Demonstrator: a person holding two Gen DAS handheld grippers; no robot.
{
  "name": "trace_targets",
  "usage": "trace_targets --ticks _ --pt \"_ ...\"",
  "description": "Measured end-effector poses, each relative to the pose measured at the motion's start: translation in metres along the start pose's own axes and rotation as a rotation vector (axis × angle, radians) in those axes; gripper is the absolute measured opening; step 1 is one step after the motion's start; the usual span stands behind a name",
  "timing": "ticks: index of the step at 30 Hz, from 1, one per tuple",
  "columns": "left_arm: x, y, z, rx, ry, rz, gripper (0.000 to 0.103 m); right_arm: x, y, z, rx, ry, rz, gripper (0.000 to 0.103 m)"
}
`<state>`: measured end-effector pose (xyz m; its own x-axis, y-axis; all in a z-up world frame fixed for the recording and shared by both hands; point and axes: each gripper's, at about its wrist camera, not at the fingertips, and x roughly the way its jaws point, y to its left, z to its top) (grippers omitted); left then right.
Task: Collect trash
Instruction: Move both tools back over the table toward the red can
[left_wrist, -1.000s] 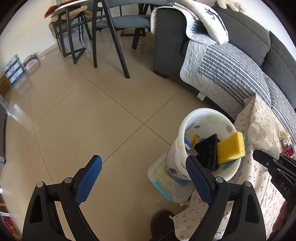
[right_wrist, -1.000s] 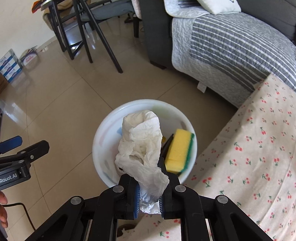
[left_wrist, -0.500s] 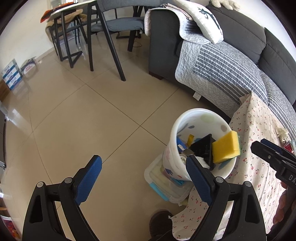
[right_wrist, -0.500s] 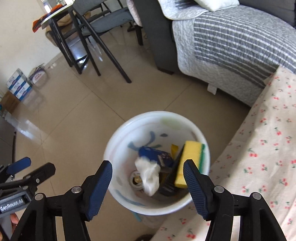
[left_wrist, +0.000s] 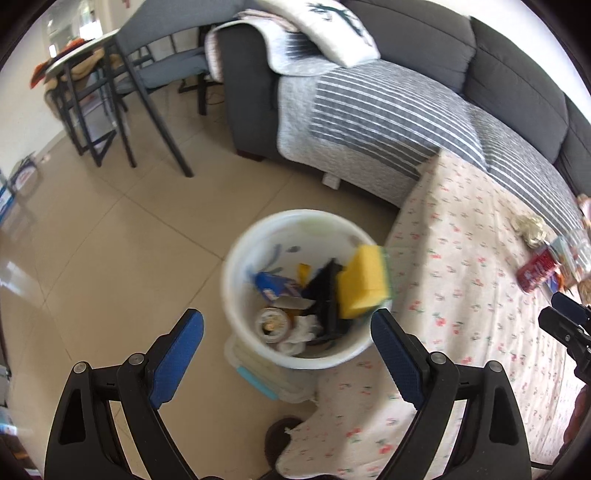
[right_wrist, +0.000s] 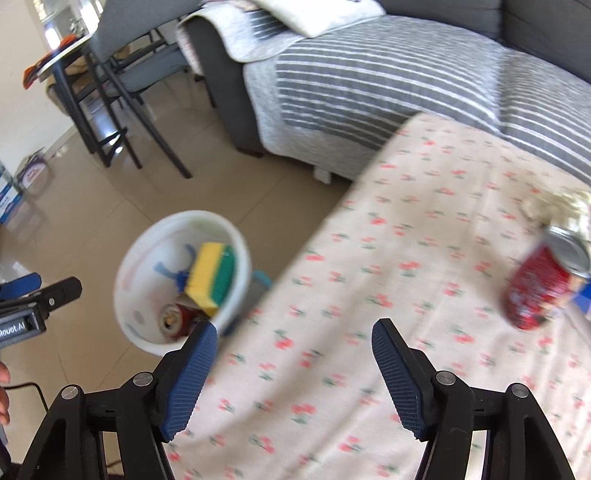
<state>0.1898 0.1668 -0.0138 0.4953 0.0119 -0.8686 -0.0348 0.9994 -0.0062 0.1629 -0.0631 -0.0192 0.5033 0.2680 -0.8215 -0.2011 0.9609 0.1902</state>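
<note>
The left tongs stand wide open with nothing held, hanging over the white bin on the tiled floor. In the bin lie a yellow sponge, a crumpled tissue, a can and other scraps. The right tongs are opening, empty, above the cherry-print cloth on the counter. A red soda can lies on the cloth at the right, with crumpled trash just beyond it.
</note>
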Motion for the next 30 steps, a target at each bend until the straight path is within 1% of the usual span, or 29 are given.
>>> trace_targets --ticks 2,7,9,11,17,25,27,30 --pt "-0.002 -0.026 0.001 0.034 0.005 -0.032 0.094 -0.015 -0.024 -0.007 0.019 -0.010 -0.029 0.076" --pt "-0.006 -0.088 0.003 0.103 -0.008 -0.059 0.095 -0.049 -0.080 -0.027 0.069 -0.024 -0.094 0.077" --pt "-0.007 -0.111 0.003 0.118 -0.008 -0.083 0.103 -0.062 -0.103 -0.036 0.089 -0.025 -0.116 0.077" --pt "-0.009 -0.136 0.003 0.140 -0.018 -0.111 0.103 -0.073 -0.122 -0.044 0.103 -0.025 -0.140 0.078" --pt "-0.006 -0.210 -0.003 0.226 -0.033 -0.143 0.103 -0.099 -0.180 -0.068 0.153 -0.025 -0.187 0.080" --pt "0.008 -0.279 -0.015 0.323 -0.026 -0.212 0.103 -0.114 -0.246 -0.096 0.233 -0.005 -0.228 0.080" --pt "0.016 -0.293 -0.015 0.329 -0.021 -0.233 0.103 -0.115 -0.263 -0.100 0.266 0.025 -0.248 0.080" --pt "0.030 -0.310 -0.010 0.317 -0.005 -0.280 0.103 -0.118 -0.286 -0.107 0.304 0.043 -0.248 0.080"
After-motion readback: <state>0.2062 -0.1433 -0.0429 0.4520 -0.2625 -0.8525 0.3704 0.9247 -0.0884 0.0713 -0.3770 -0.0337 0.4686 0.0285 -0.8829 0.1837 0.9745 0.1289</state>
